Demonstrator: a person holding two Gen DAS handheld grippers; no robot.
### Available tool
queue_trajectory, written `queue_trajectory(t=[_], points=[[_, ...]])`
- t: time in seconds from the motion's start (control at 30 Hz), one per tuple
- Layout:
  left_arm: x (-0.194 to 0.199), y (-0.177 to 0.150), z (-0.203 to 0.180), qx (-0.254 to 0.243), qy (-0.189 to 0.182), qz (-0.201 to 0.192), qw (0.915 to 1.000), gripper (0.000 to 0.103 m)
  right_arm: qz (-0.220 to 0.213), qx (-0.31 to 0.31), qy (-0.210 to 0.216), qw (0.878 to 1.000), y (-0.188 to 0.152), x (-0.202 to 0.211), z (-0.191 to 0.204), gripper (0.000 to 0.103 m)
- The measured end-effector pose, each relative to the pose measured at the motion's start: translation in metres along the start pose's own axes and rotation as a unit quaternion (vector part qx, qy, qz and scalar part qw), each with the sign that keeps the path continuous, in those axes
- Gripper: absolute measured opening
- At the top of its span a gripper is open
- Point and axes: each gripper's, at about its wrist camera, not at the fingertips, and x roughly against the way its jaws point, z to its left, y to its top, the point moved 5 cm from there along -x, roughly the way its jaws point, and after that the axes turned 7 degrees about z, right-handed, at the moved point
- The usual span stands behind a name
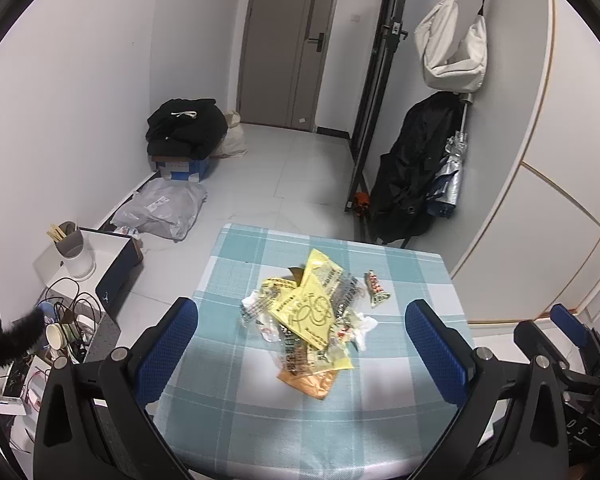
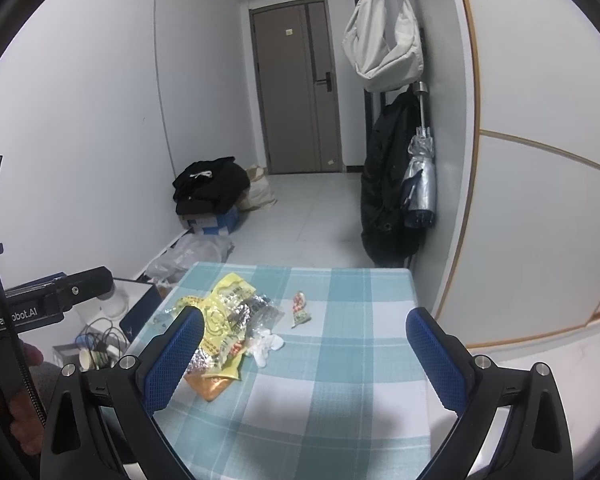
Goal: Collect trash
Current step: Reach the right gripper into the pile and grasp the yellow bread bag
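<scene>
Here, one trash pile [image 1: 308, 320], one separate wrapper [image 1: 376, 289], two gaping hand-held grippers.

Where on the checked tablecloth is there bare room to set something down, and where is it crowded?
Free: the near strip between the wrapper pile and the table's near edge, and the right side beyond the small candy wrapper up to the table edge. Crowded: the centre-left, where wrappers and tissue overlap.
</scene>
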Motion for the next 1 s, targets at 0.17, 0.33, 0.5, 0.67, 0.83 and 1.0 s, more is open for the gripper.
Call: queue_trajectory(t=[0.17,0.33,0.5,0.67,0.83,1.0], points=[[-0.012,0.003,0.013,0.004,0.004,-0.002,1.0,0.102,0.017,-0.002,0.019,1.0,0.005,-0.02,0.002,0.102],[-0.034,0.003,0.033,0.021,-0.004,0.013,0.9997,0.102,0.084,-0.02,0.062,0.994,0.01,-0.065,0.006,0.102],[-0.057,-0.001,0.053,0.046,-0.018,0.035,0.9982,0.102,0.141,-0.037,0.092,0.985,0.013,-0.117,0.016,0.102],[-0.071,-0.002,0.069,0.063,-0.03,0.051,0.9963,0.102,0.211,-0.078,0.13,0.966,0.009,-0.169,0.025,0.101],[-0.081,0.004,0.082,0.096,-0.051,0.072,0.9914,0.102,0.258,-0.117,0.171,0.944,0.007,-0.211,0.041,0.101],[-0.087,0.006,0.091,0.127,-0.072,0.089,0.9853,0.102,0.286,-0.151,0.189,0.927,0.004,-0.237,0.053,0.102]])
